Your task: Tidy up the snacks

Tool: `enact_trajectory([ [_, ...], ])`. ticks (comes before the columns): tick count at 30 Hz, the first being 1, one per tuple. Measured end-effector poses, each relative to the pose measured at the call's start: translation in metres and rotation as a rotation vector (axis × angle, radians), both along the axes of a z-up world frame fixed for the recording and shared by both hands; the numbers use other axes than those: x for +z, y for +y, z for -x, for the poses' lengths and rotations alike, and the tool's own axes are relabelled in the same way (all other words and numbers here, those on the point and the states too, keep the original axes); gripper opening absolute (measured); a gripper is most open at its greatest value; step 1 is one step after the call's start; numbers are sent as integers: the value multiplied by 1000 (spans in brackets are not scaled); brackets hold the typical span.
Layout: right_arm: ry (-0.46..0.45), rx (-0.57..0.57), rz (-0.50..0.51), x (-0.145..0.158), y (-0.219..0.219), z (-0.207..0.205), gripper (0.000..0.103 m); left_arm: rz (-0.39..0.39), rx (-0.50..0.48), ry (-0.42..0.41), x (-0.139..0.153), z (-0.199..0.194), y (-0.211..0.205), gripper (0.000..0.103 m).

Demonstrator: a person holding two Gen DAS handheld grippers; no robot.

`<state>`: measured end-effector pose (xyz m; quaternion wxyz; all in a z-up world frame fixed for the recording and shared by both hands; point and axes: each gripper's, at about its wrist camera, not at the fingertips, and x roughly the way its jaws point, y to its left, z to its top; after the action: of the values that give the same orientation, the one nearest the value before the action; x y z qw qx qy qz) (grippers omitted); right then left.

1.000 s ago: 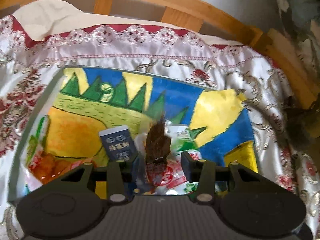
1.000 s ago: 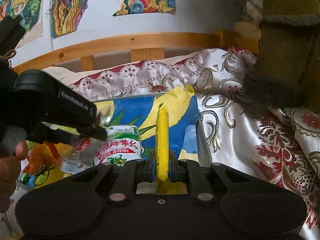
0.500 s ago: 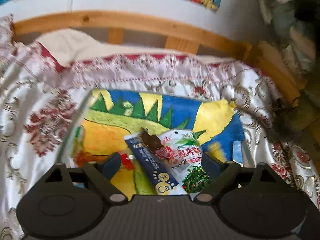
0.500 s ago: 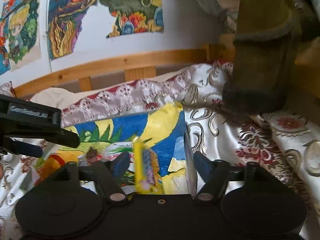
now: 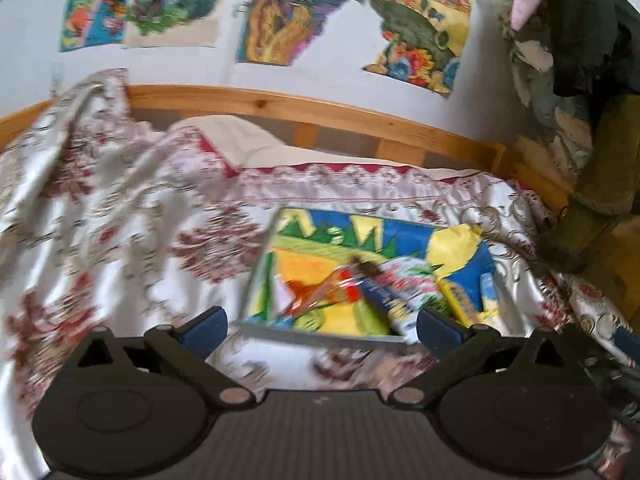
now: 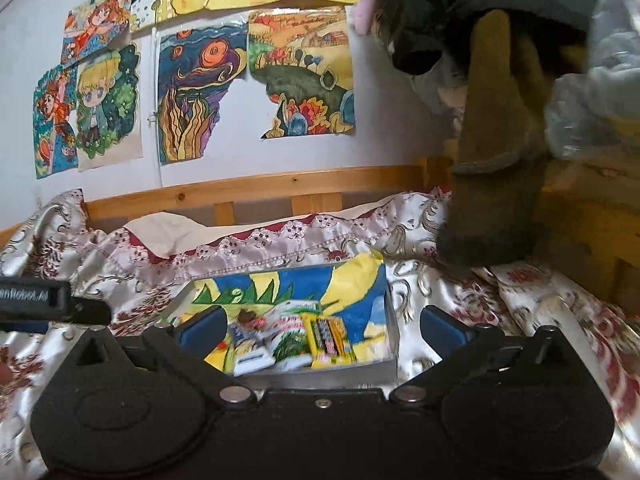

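Lying on a patterned satin bedspread (image 5: 120, 240), a shallow tray (image 6: 394, 354) lined with a bright painting holds the snacks: a white-and-green packet (image 6: 292, 332), a yellow packet (image 6: 328, 336) beside it, an orange packet (image 5: 316, 296) and a dark blue tube (image 5: 380, 300). Both the left gripper (image 5: 320, 326) and right gripper (image 6: 320, 328) have just been opening; their jaws stand wide apart, nothing between them

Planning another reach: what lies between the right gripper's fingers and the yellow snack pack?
Right wrist view: nothing. The right gripper is open and empty; the yellow snack pack lies beyond in the tray.
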<state>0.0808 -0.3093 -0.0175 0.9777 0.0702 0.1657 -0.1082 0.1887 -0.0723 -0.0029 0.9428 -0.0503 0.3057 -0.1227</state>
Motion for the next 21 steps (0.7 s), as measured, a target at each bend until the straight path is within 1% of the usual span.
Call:
enact_trajectory([
  [2, 10, 19, -28, 3, 6, 19, 102, -8, 21, 11, -1, 15, 13, 103],
  [4, 26, 55, -75, 5, 9, 33, 102, -45, 31, 43, -4, 29, 22, 103],
  [6, 32, 61, -104, 7, 12, 46, 102, -56, 34, 65, -7, 42, 33, 103],
  [8, 39, 58, -103, 8, 18, 58, 102, -69, 73, 81, -10, 56, 43, 103],
  [11, 39, 49, -84, 12, 27, 71, 102, -109, 99, 115, -10, 72, 53, 103],
  [13, 41, 50, -97, 14, 29, 77, 102, -134, 109, 106, -7, 83, 56, 103],
  [16, 69, 44, -128, 10, 30, 88, 102, -155, 96, 85, -2, 99, 60, 103],
  [19, 94, 38, -99, 10, 37, 96, 102, -171, 92, 80, -1, 115, 62, 103],
  [21, 103, 40, -83, 11, 42, 101, 102, -197, 98, 89, -3, 123, 62, 103],
])
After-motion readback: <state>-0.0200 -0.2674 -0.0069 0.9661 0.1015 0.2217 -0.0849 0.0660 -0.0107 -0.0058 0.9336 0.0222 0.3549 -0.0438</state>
